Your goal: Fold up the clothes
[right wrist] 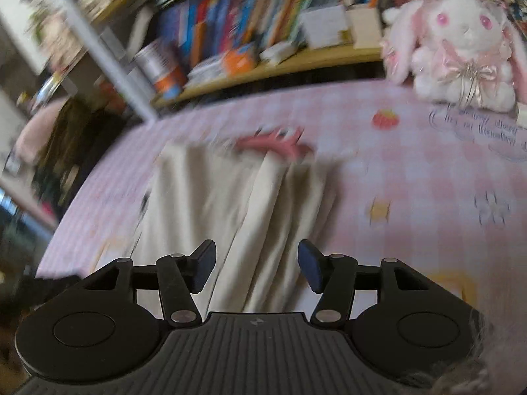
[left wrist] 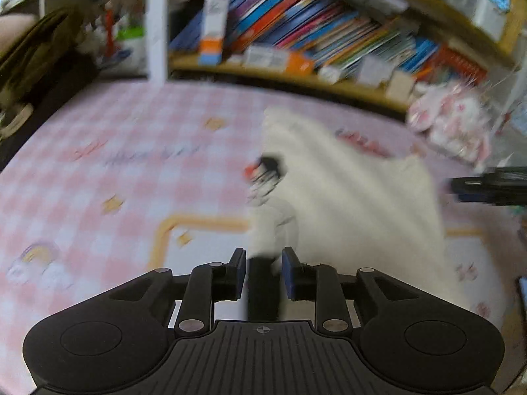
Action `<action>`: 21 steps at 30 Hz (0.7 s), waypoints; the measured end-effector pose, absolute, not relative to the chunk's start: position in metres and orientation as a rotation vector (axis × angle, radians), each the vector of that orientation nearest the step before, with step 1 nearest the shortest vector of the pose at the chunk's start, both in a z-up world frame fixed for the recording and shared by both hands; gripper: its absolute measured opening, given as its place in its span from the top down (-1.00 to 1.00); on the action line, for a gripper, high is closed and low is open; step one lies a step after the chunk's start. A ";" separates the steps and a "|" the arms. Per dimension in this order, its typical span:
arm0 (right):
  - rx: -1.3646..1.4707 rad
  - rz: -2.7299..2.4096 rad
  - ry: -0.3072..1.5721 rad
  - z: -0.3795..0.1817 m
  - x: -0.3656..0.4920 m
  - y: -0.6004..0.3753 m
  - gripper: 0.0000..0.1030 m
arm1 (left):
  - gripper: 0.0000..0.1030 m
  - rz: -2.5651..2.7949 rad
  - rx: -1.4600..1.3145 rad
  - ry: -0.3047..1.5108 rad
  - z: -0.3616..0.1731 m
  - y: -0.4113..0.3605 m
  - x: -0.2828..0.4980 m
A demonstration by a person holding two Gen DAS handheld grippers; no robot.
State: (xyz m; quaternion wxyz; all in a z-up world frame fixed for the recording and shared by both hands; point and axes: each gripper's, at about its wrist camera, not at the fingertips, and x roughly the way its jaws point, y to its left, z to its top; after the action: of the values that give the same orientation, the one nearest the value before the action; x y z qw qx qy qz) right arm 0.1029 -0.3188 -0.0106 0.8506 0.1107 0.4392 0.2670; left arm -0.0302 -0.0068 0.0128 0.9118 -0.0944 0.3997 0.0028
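cream garment (right wrist: pixel 230 204) lying rumpled in long folds, pink checked cloth (right wrist: pixel 411 177) beneath

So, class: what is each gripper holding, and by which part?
Nothing: the left gripper and right gripper stand open over the cream garment, pads not pressing it.

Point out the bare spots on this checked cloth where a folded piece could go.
Free: the wide stretch of checked cloth left of the white garment, up to the bookshelf. Also the patch right of the garment, below the plush rabbit. Crowded: the far right corner around the rabbit.
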 end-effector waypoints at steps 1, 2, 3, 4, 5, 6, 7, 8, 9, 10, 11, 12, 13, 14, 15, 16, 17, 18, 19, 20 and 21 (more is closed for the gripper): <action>0.240 0.542 0.933 -0.015 0.117 -0.313 -0.02 | 0.52 -0.024 -0.184 0.826 0.012 -0.015 -0.025; 0.238 0.525 0.942 -0.019 0.128 -0.307 -0.02 | 0.52 -0.051 -0.164 0.840 0.008 -0.022 -0.020; 0.234 0.509 0.950 -0.024 0.139 -0.300 0.01 | 0.52 -0.075 -0.144 0.856 0.004 -0.029 -0.016; 0.227 0.496 0.954 -0.027 0.147 -0.295 0.05 | 0.52 -0.091 -0.122 0.881 -0.003 -0.036 -0.012; 0.222 0.482 0.957 -0.032 0.154 -0.290 0.07 | 0.52 -0.100 -0.106 0.907 -0.012 -0.041 -0.008; 0.228 0.467 0.964 -0.036 0.162 -0.285 0.15 | 0.52 -0.101 -0.104 0.924 -0.019 -0.043 -0.006; 0.254 0.473 0.957 -0.039 0.164 -0.283 0.31 | 0.52 -0.096 -0.113 0.926 -0.025 -0.043 -0.005; 0.279 0.479 0.950 -0.042 0.166 -0.282 0.49 | 0.51 -0.093 -0.123 0.926 -0.029 -0.043 -0.005; 0.298 0.488 0.938 -0.043 0.167 -0.280 0.88 | 0.51 -0.093 -0.137 0.920 -0.029 -0.042 -0.005; 0.282 0.521 0.892 -0.037 0.160 -0.279 0.88 | 0.51 -0.094 -0.148 0.917 -0.029 -0.040 -0.005; 0.265 0.553 0.846 -0.030 0.152 -0.277 0.88 | 0.51 -0.098 -0.154 0.921 -0.029 -0.039 -0.004; 0.251 0.581 0.802 -0.024 0.145 -0.277 0.88 | 0.51 -0.104 -0.160 0.924 -0.029 -0.038 -0.004; 0.253 0.585 0.769 -0.021 0.141 -0.281 0.88 | 0.51 -0.107 -0.168 0.926 -0.029 -0.037 -0.003; 0.254 0.590 0.735 -0.019 0.136 -0.286 0.88 | 0.51 -0.106 -0.177 0.927 -0.029 -0.036 -0.003; 0.255 0.594 0.702 -0.016 0.131 -0.290 0.88 | 0.51 -0.104 -0.178 0.927 -0.029 -0.036 -0.004; 0.260 0.585 0.685 -0.016 0.129 -0.295 0.88 | 0.51 -0.102 -0.177 0.929 -0.029 -0.036 -0.004; 0.290 0.497 0.774 -0.031 0.143 -0.301 0.88 | 0.51 -0.100 -0.171 0.932 -0.028 -0.037 -0.003; 0.319 0.415 0.856 -0.045 0.157 -0.306 0.88 | 0.51 -0.101 -0.167 0.936 -0.028 -0.038 -0.002; 0.343 0.388 0.902 -0.055 0.165 -0.309 0.88 | 0.51 -0.103 -0.165 0.939 -0.028 -0.037 -0.002; 0.359 0.395 0.911 -0.061 0.169 -0.310 0.87 | 0.51 -0.104 -0.164 0.942 -0.028 -0.037 -0.003; 0.335 0.398 0.900 -0.060 0.169 -0.308 0.87 | 0.51 -0.106 -0.164 0.945 -0.028 -0.037 -0.003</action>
State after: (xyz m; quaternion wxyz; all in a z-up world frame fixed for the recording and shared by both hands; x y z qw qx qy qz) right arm 0.1687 -0.3078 -0.0596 0.8678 0.1600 0.4302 0.1903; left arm -0.0029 -0.0367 -0.0279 0.8858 -0.0787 0.4544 -0.0510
